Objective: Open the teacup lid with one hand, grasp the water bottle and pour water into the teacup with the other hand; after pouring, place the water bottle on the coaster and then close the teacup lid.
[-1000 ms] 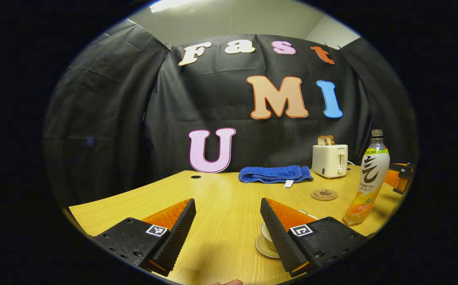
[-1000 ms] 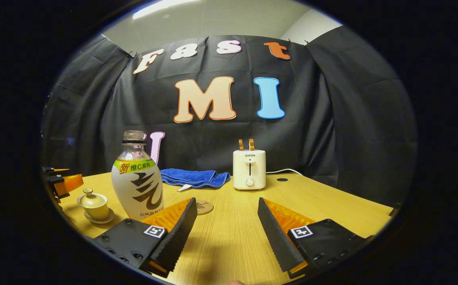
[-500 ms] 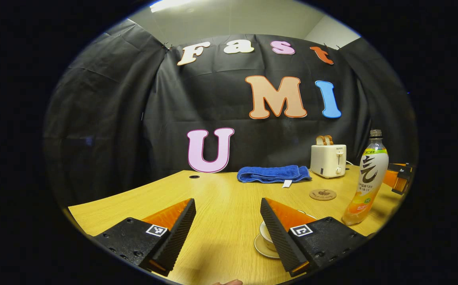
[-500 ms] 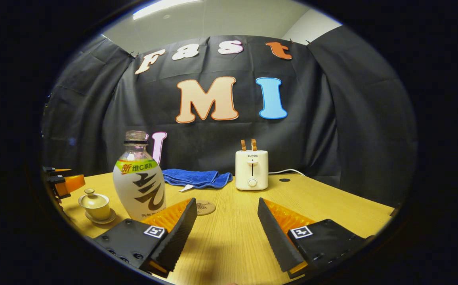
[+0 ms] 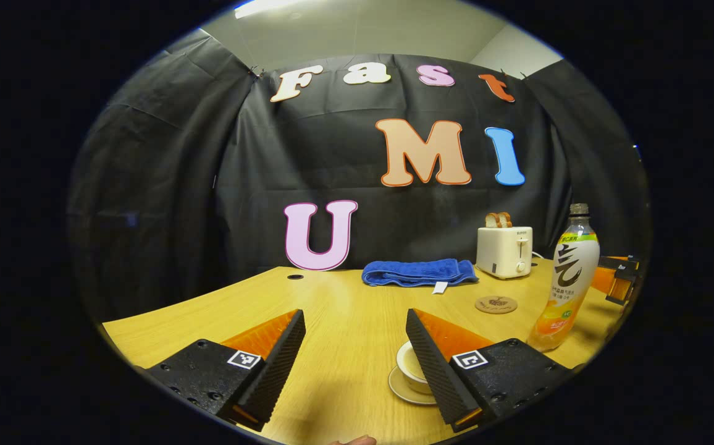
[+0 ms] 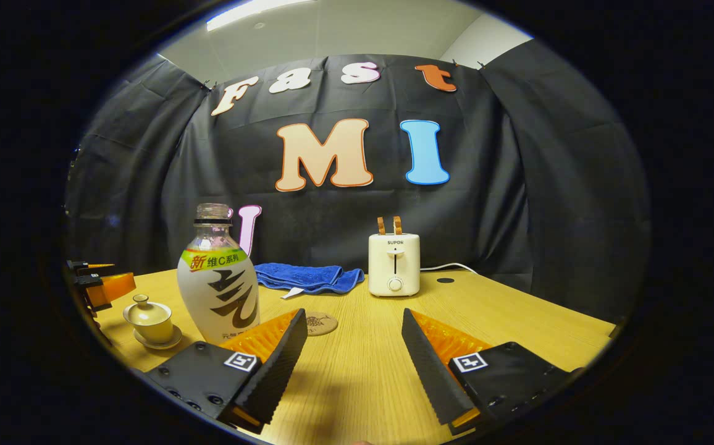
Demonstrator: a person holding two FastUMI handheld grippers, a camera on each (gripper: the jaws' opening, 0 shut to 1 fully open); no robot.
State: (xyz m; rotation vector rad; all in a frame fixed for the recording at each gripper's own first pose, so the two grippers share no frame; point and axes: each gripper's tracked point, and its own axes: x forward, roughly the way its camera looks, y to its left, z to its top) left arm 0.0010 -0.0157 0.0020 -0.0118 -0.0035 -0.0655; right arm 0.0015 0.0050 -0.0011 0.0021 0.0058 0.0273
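Both sets of tongs are standing wide apart and gripping nothing. In the left gripper view, the left tongs (image 5: 354, 358) are hovering low over the counter (image 5: 344, 309), and the teacup (image 5: 411, 371) on its saucer is showing at lower right of centre, partly hidden behind the right-hand finger. Over the last second the cup has been sliding leftward in this view and more of its rim is now emerging from behind that finger; the view is swinging slowly toward the cup. The judgement is that the lid-opening approach is just beginning.

In the right gripper view, the lid is sitting on the cup at lower left, so step one is not yet done. The water bottle (image 6: 218, 278) is standing upright at left of centre, just behind the left-hand finger of the right tongs (image 6: 354, 358), outside the gap. It has been drifting slightly rightward in this view, which suggests slow alignment only. The bottle neck appears uncapped.

The coaster (image 6: 320, 323) is lying bare near frame centre, just beside the bottle. A blue towel (image 6: 304, 276) and toaster (image 6: 394, 264) are sitting farther back, well apart from the work.
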